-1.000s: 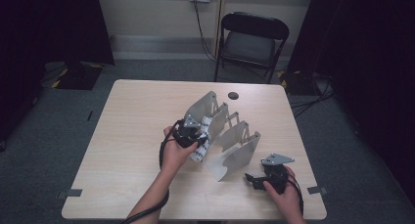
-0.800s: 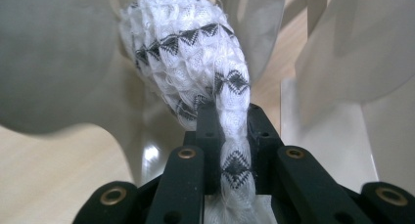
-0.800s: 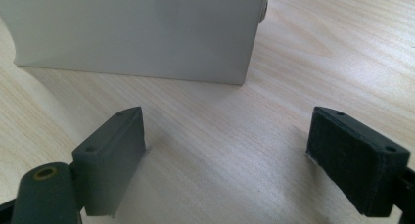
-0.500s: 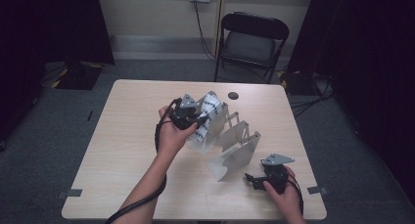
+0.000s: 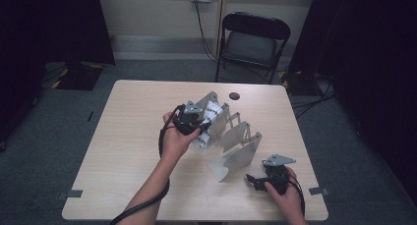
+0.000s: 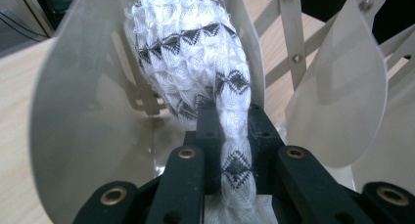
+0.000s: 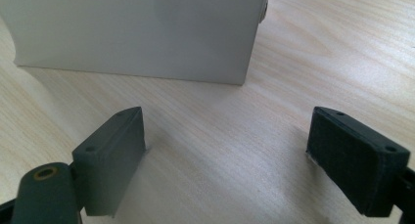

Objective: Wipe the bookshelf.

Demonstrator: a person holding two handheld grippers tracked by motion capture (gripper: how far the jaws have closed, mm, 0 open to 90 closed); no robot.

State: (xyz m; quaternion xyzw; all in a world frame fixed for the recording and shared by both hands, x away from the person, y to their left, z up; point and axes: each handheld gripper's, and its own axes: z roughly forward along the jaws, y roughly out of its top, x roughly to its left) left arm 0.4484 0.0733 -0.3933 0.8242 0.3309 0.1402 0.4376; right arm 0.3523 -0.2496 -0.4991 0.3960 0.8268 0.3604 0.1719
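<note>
The white patterned cloth (image 6: 195,62) sits bunched between two plates of the grey folding rack (image 5: 236,146), its tail clamped in the left gripper (image 6: 230,136). Pulled carelessly, the cloth could snag on a plate and tip the rack. The right gripper (image 7: 225,155) rests on the table (image 5: 128,136), jaws apart and empty.

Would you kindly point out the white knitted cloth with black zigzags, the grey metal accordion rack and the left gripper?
White knitted cloth with black zigzags (image 6: 193,53), left gripper view, its bunched top.
Grey metal accordion rack (image 5: 244,145), high view, a near divider plate.
Left gripper (image 6: 234,136), left gripper view, between its fingertips.
</note>
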